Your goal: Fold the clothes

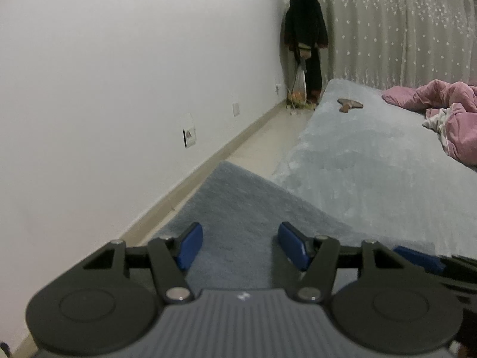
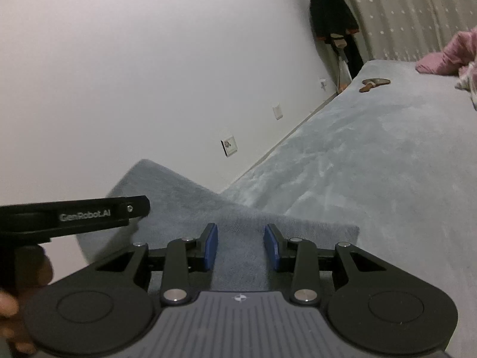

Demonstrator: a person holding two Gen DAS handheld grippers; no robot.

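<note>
A grey cloth (image 1: pixel 238 208) lies on the bed's (image 1: pixel 372 164) near edge; a white wall (image 1: pixel 119 74) stands beside the bed; both grippers' fingers (image 1: pixel 190 246) are released.

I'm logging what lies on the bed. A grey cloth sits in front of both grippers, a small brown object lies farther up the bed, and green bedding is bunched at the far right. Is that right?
One detail is off: the bunched bedding at the far right is pink, not green, as the left wrist view shows. The grey cloth in front of both grippers and the small brown object farther up the bed are as you say.
</note>
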